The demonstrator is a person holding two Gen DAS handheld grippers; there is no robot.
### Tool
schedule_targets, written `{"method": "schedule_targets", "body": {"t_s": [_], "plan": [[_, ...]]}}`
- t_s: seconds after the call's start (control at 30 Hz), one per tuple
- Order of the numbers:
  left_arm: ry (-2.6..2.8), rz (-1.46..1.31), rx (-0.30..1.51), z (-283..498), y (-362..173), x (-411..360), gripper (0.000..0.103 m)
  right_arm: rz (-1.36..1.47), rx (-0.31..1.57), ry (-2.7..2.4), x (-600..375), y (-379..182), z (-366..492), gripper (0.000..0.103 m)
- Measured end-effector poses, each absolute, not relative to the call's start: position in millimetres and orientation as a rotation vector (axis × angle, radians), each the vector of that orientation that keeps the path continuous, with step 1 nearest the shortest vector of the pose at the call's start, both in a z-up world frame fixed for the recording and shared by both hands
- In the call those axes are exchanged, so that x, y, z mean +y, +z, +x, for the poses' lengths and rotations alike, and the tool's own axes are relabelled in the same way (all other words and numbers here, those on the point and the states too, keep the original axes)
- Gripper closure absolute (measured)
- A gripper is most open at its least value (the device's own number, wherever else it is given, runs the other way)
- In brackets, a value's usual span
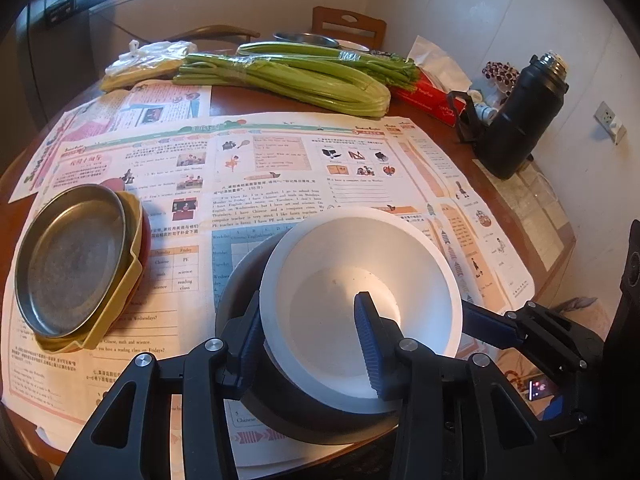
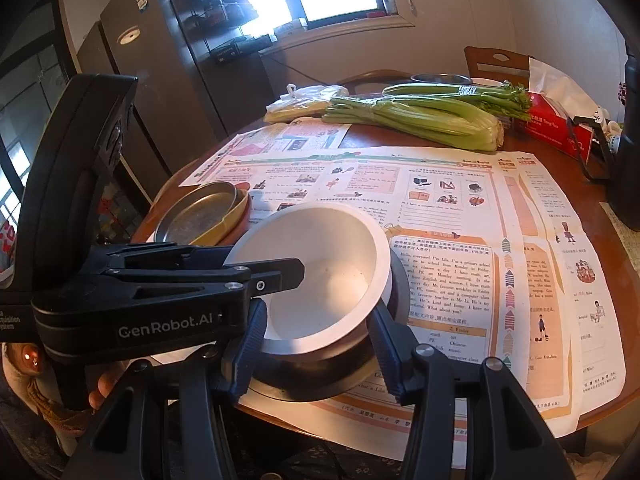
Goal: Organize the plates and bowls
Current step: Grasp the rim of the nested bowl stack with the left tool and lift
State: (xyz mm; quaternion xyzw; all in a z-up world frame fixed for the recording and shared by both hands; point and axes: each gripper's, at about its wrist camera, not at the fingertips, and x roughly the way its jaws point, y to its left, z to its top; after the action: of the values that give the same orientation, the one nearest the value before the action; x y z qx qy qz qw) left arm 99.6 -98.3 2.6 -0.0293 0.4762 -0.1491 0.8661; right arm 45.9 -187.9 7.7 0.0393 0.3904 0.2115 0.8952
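Note:
A white bowl sits tilted inside a dark bowl with a steel lining at the near edge of the table. My left gripper is shut on the white bowl's near wall, with one finger inside and the other outside. My right gripper comes in from the right, and its pads press the white bowl's lower sides. One of its fingers shows against the bowl's outer wall. To the left lies a stack of plates: a metal one on a yellow one on a red one.
Printed paper sheets cover the round wooden table. At the back lie celery bunches, a plastic bag, a red tissue box and a metal bowl. A black flask stands at the right, and a chair behind.

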Motion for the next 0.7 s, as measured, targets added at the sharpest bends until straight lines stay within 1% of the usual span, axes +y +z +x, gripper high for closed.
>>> {"method": "schedule_targets", "body": {"t_s": [0.7], "plan": [[-0.311,-0.051,0.984,98.9,1.9,-97.0,0.059,0.041,0.809,0.414,-182.8,7.3,45.4,0.051]]}}
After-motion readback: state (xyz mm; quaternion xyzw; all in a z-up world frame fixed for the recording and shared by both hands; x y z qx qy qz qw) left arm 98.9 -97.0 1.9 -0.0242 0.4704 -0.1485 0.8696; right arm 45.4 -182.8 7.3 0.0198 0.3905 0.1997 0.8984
